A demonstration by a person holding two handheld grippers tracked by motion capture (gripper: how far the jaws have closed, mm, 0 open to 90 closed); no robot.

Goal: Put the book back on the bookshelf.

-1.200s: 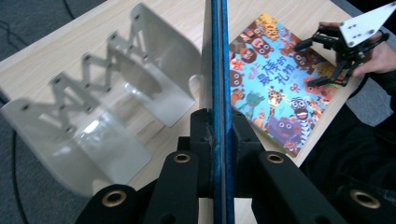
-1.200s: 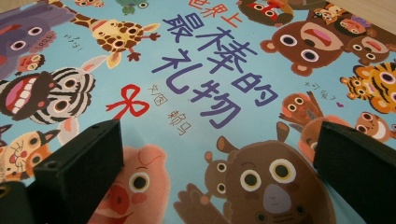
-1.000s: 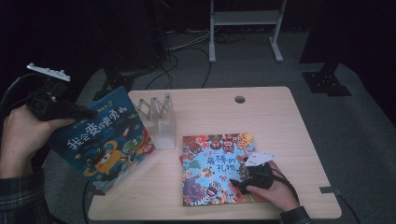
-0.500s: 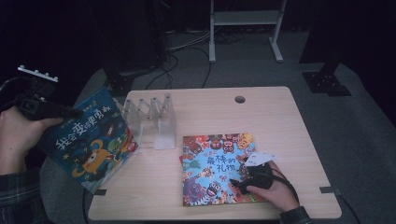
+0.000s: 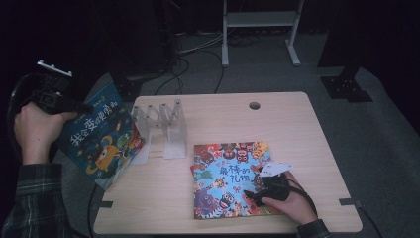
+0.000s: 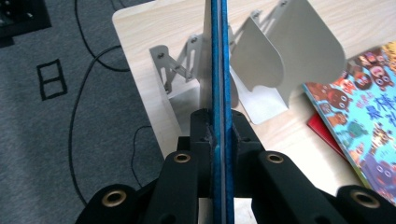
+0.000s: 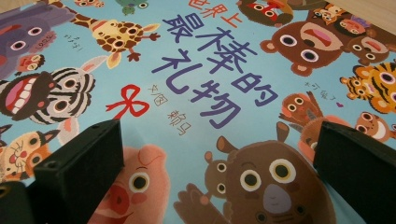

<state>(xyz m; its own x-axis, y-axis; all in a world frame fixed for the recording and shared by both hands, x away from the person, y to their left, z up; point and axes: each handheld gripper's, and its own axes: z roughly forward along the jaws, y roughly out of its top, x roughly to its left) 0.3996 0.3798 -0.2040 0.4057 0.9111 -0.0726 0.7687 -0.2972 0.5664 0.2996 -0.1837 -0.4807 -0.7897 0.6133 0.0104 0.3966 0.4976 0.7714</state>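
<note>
My left gripper [image 5: 79,105] is shut on the top edge of a dark blue picture book [image 5: 99,136], held tilted off the table's left edge beside the white book rack [image 5: 166,126]. In the left gripper view the blue book [image 6: 218,70] runs edge-on between the shut jaws, pointing at the rack's dividers [image 6: 280,51]. A second picture book with cartoon animals [image 5: 225,178] lies flat at the table's front. My right gripper [image 5: 255,198] rests on it, open. In the right gripper view its jaws stand wide apart over the animal book [image 7: 201,93].
The wooden table [image 5: 277,124] has a cable hole [image 5: 254,105] at the back. Cables [image 5: 183,54] trail over grey carpet behind it, with a white stand [image 5: 260,25] farther back. A red item [image 6: 322,133] peeks from under the animal book.
My left gripper has carried the blue book left and up, then slightly back toward the rack, tilting it more upright. The right gripper has stayed still on the animal book.
</note>
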